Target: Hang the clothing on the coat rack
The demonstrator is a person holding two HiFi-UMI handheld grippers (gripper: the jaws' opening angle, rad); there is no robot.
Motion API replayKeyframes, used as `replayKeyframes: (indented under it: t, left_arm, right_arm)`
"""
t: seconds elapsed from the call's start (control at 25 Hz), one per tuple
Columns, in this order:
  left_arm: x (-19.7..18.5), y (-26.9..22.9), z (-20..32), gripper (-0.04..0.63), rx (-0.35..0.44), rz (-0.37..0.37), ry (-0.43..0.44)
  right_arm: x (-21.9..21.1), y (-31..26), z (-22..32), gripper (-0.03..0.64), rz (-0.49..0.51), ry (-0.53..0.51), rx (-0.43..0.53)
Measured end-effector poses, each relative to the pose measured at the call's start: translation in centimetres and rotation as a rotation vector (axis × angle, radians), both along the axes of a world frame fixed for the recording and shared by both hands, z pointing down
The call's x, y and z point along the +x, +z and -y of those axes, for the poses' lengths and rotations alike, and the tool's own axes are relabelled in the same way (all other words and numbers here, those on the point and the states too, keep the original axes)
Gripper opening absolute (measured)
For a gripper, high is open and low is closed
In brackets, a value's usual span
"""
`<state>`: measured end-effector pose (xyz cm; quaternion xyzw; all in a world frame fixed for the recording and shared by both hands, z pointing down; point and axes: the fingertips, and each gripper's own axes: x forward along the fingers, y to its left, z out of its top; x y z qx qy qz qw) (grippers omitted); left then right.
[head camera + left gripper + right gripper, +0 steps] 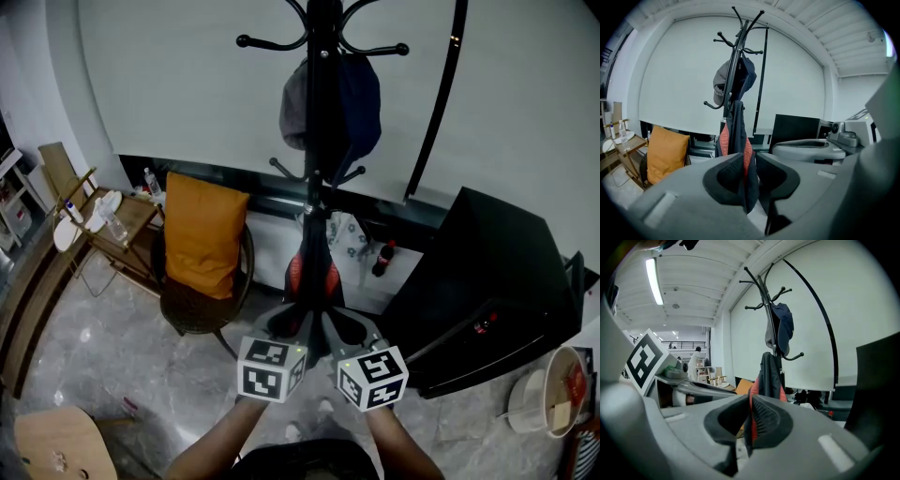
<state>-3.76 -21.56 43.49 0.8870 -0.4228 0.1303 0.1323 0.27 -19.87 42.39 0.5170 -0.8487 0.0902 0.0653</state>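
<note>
Clothing stretches above grey marbled floor (white wall behind).

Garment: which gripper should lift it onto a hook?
Probably left: both left gripper and right gripper are shut on the garment, but a bare lower hook juts toward the left.

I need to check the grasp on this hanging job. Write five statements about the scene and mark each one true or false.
1. The left tool is shut on the garment. True.
2. The right tool is open and empty. False: it is also shut on the garment.
3. Every hook on the rack is bare. False: a cap hangs on it.
4. An orange cushion sits on the chair left of the rack. True.
5. The garment lies on the floor. False: it stretches from the tools up along the rack's pole.
</note>
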Motion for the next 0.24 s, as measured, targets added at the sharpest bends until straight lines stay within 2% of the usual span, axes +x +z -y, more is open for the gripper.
replayKeyframes:
  t: [0.24]
  left_arm:
    - [-0.57, 0.13, -0.23, 0.087, -0.003, 0.003, 0.004]
  right_arm:
    - [-0.66, 0.14, -0.15, 0.021, -0.002, -0.002, -0.001]
